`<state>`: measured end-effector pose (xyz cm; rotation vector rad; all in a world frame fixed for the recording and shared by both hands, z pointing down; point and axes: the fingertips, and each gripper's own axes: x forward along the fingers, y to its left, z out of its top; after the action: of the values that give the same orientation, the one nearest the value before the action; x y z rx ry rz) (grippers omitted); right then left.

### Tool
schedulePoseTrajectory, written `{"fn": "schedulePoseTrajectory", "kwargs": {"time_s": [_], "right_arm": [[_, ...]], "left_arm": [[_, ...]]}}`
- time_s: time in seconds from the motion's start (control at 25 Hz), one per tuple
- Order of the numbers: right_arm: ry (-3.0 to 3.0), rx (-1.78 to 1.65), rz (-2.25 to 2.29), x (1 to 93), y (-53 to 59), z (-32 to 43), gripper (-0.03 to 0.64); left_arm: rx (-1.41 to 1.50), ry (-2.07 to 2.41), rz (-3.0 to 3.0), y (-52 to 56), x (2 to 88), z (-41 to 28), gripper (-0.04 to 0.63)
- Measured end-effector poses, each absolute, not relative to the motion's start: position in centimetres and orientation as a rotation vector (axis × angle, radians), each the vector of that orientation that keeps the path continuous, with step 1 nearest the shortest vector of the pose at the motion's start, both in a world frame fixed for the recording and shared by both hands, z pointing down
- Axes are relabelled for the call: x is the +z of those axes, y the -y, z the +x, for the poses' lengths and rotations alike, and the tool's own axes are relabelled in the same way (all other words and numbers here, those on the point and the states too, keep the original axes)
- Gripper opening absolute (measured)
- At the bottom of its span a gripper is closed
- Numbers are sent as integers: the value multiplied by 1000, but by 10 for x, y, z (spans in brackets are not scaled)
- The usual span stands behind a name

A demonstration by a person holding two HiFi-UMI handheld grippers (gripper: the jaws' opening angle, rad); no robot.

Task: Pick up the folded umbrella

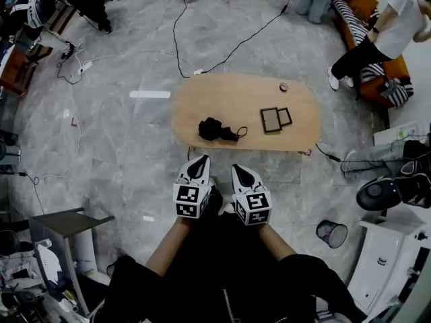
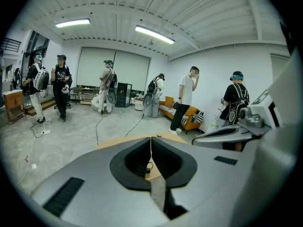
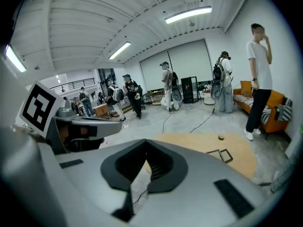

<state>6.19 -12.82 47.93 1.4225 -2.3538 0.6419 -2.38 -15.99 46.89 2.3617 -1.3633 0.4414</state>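
The folded umbrella point(image 1: 217, 130) is a black bundle with a strap loop, lying left of centre on the oval wooden table point(image 1: 222, 96). My two grippers hover side by side over the floor, short of the table's near edge and apart from the umbrella. The left gripper point(image 1: 202, 159) is shut and empty, its tips meeting in the left gripper view point(image 2: 151, 138). A small dark piece of the umbrella point(image 2: 148, 166) shows through the gap behind those tips. The right gripper point(image 1: 237, 168) is also shut with nothing in it point(image 3: 146, 143).
Two dark picture frames point(image 1: 275, 118) and a small round object point(image 1: 283, 87) lie on the table's right half. Cables point(image 1: 176, 32) run across the floor behind it. A mesh bin point(image 1: 331, 233) stands at the right, a grey stand point(image 1: 64, 224) at the left. Several people stand around the room.
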Motion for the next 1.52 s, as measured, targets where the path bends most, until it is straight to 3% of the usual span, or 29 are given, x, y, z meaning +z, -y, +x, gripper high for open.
{"fn": "schedulePoseTrajectory", "kwargs": {"time_s": [0.96,1.52], "right_arm": [[2338,705,1318,526,208,39,18],[2267,684,1133,613,258,37,127]], "left_arm": [[493,1253,2395,244,507,-44,15],[520,1253,2323,265,565,-49,15]]}}
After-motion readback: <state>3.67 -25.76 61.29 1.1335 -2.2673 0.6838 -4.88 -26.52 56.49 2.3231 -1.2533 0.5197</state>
